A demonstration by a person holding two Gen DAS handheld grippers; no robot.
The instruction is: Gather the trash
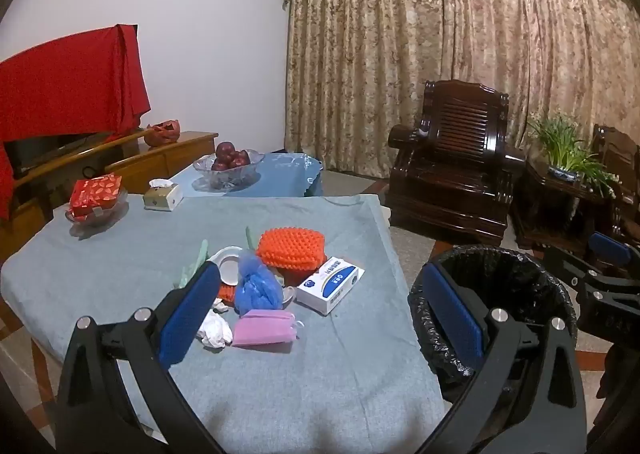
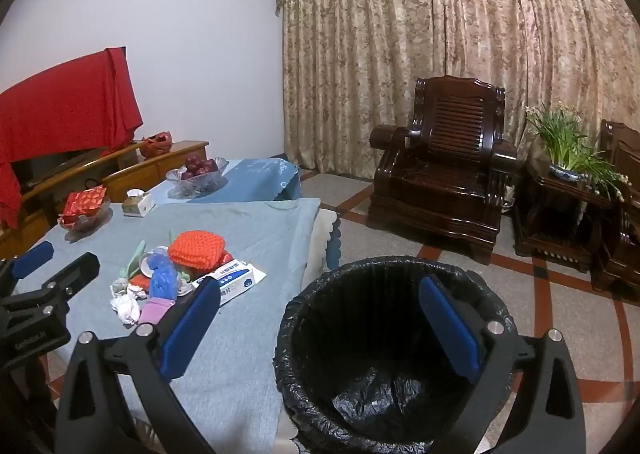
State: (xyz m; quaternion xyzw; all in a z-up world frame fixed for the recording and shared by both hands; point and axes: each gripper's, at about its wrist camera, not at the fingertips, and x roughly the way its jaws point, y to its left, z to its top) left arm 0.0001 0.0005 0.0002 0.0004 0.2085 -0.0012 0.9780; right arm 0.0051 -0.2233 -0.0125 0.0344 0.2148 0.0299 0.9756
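1. Both grippers are hovering empty: the left gripper [image 1: 320,318] is spreading its fingers wide over the table [image 1: 120,274], and the right gripper [image 2: 320,330] is holding its fingers wide over the bin [image 2: 304,334].
2. The trash is lying in one heap on the table, left of the bin, which is standing on the floor just beside the table's edge with a black liner and looks empty.
3. Nearest the bin, a white box [image 1: 331,284] is lying flat; it is likely light and stiff, best pinched across its thin sides.
4. The orange foam net [image 1: 291,250] and blue mesh [image 1: 256,288], further from the bin, are looking soft and springy; a deep squeeze through the middle should be holding them.
5. The pink pack [image 1: 265,328] and crumpled tissue [image 1: 215,330] are probably weighing little and crushing easily.
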